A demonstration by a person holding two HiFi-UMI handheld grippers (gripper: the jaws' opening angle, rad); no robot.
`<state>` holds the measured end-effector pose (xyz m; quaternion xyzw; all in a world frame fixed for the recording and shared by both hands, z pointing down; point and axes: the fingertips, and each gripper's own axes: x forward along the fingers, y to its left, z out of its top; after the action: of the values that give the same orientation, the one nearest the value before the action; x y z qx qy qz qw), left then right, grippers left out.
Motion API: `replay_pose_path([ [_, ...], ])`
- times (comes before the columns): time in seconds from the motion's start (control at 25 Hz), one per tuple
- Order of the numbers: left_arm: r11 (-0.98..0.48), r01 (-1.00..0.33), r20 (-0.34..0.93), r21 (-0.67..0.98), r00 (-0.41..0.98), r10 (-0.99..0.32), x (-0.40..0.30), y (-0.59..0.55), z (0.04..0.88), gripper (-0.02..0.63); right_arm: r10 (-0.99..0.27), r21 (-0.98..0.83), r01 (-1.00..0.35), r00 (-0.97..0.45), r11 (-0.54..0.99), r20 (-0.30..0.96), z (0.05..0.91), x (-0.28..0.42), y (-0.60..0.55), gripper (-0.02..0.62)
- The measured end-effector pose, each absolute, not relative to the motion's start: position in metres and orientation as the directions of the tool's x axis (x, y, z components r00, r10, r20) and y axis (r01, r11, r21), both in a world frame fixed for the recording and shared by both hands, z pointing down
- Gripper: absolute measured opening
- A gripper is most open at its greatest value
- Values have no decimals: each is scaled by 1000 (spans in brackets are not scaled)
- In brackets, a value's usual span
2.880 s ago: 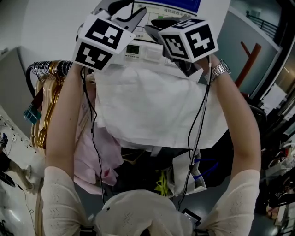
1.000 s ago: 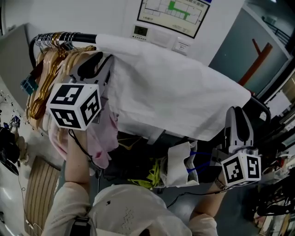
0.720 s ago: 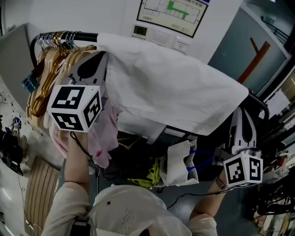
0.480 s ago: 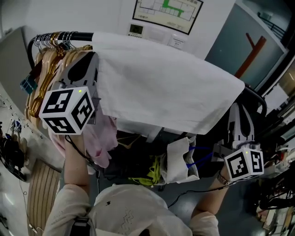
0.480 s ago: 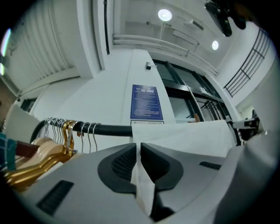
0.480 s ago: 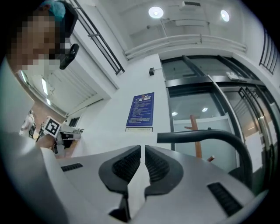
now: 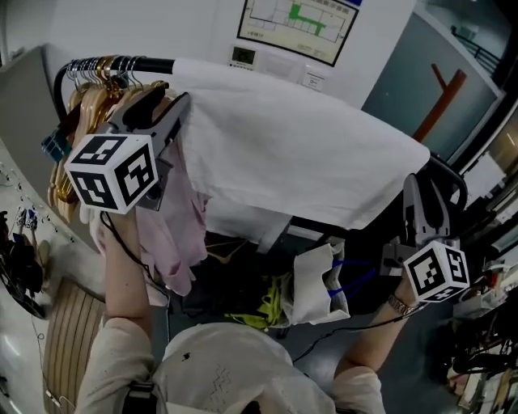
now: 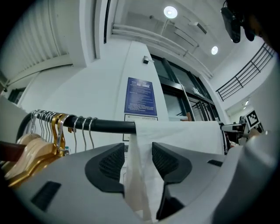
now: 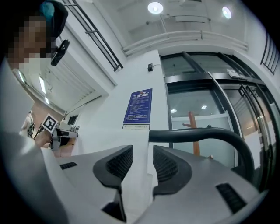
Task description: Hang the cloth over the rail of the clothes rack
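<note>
The white cloth [image 7: 299, 154] lies draped over the black rail [image 7: 150, 63] of the clothes rack, hanging down on both sides. My left gripper [image 7: 166, 105] is at the cloth's left edge. In the left gripper view its jaws are opening around that edge of the cloth [image 8: 139, 175], and the pads stand clear of it, with the rail [image 8: 109, 126] just beyond. My right gripper [image 7: 426, 194] is at the cloth's right end below the rail's bend. Its jaws are opening too, with the cloth's edge [image 9: 140, 183] loose between them.
Wooden hangers [image 7: 85, 113] crowd the rail's left end, and a pink garment [image 7: 174, 234] hangs under my left gripper. A white bag [image 7: 320, 283] and clutter sit under the rack. A wall panel [image 7: 295, 24] is behind, and a red-brown stand [image 7: 441, 97] at the right.
The cloth, first held up high by both grippers, now rests over the rail. Both grippers have come down to its two ends, and the left one has since tilted up toward the rail.
</note>
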<state>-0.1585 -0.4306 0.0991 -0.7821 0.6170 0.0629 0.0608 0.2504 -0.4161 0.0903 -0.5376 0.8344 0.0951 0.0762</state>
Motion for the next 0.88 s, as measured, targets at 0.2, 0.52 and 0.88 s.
replay_pose_path([
  [0.2,-308,-951,-146,9,304,-942,-146,-439,99,181,-846,-4,-870,-478,493,-234,88,246,-426,130],
  [0.52,-245,-965,-146,-91,256,-955,-144,-433,92,20,-868,82,-902,-431,425,-245,86,237,-415,21],
  [0.88,-194,-959,-142,-209,226,-964,-132,-433,78,20,-878,130,-932,-363,339,-311,73,245,-394,21],
])
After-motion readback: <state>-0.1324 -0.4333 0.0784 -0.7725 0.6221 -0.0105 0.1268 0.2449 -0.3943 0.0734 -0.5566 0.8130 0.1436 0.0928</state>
